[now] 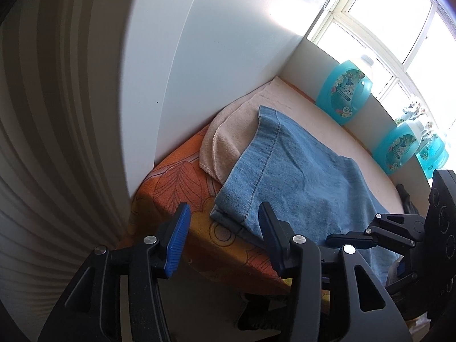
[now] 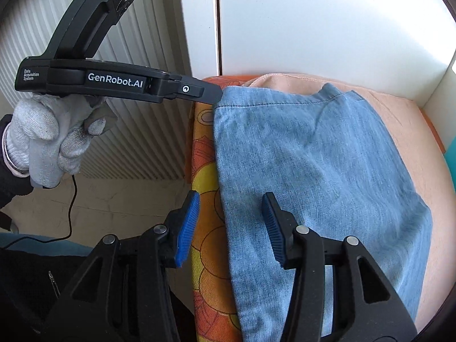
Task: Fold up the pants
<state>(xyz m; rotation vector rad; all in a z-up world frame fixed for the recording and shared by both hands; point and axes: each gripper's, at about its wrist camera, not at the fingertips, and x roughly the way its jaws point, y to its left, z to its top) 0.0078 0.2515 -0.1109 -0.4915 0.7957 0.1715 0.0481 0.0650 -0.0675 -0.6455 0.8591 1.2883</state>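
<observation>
Light blue denim pants (image 1: 296, 176) lie folded on a peach towel over an orange patterned cloth; they also show in the right wrist view (image 2: 313, 176). My left gripper (image 1: 225, 239) is open and empty, hovering at the near left corner of the pants, its right finger over the denim edge. In the right wrist view its body (image 2: 114, 82) is held by a gloved hand, its tip at the pants' far left corner. My right gripper (image 2: 230, 228) is open and empty, straddling the pants' left edge just above the fabric. It shows at the right edge of the left wrist view (image 1: 379, 236).
A peach towel (image 1: 225, 139) and an orange floral cloth (image 1: 182, 182) cover the surface. White cabinet panels (image 2: 313, 22) stand behind. Turquoise detergent bottles (image 1: 346, 91) line the window ledge. A ribbed radiator (image 2: 136, 142) is at the left, with a black cable (image 2: 71, 216) on the floor.
</observation>
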